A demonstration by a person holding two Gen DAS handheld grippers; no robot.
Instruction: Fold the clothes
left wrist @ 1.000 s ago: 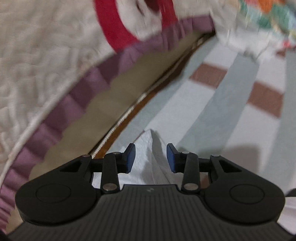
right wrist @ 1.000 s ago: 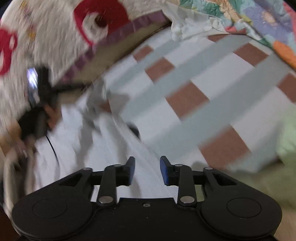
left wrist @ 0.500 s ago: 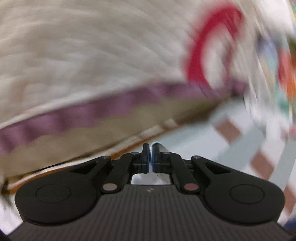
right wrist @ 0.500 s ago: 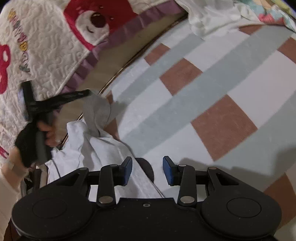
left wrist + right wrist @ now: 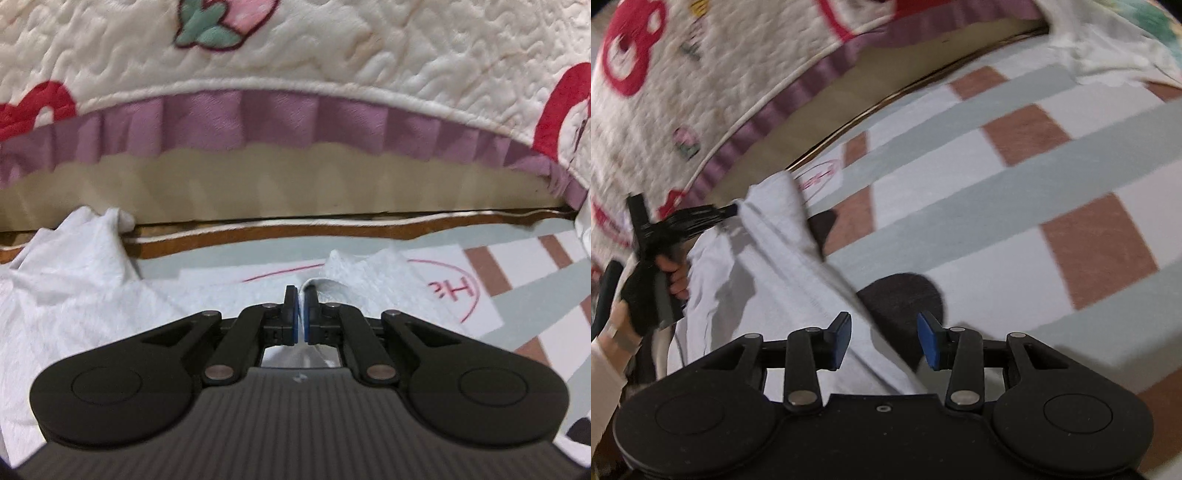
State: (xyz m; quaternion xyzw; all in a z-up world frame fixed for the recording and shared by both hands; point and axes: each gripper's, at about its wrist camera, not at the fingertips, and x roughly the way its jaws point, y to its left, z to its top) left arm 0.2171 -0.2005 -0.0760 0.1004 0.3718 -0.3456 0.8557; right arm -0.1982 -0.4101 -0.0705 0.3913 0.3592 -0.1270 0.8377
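Note:
A white garment [image 5: 74, 295] lies crumpled on a checked mat [image 5: 997, 184] beside a bed. My left gripper [image 5: 300, 314] is shut on a raised fold of the white fabric. In the right wrist view the left gripper [image 5: 733, 210] shows at the left, held by a hand [image 5: 674, 273], with the white garment [image 5: 775, 266] stretching from its tip toward me. My right gripper [image 5: 884, 341] hovers over the garment's near edge. Its jaws are opening; the cloth edge passes between the fingers, which do not press on it.
A quilt with red bear prints and a purple frill [image 5: 295, 122] hangs over the bed side along the mat's far edge. A dark round patch [image 5: 905, 295] lies just beyond my right fingers. More white cloth [image 5: 1108, 55] is heaped at the far right.
My left gripper shut on the white fabric and swung sideways along the bed, rolling as it went. My right gripper's jaws widened while it drifted along the garment's edge.

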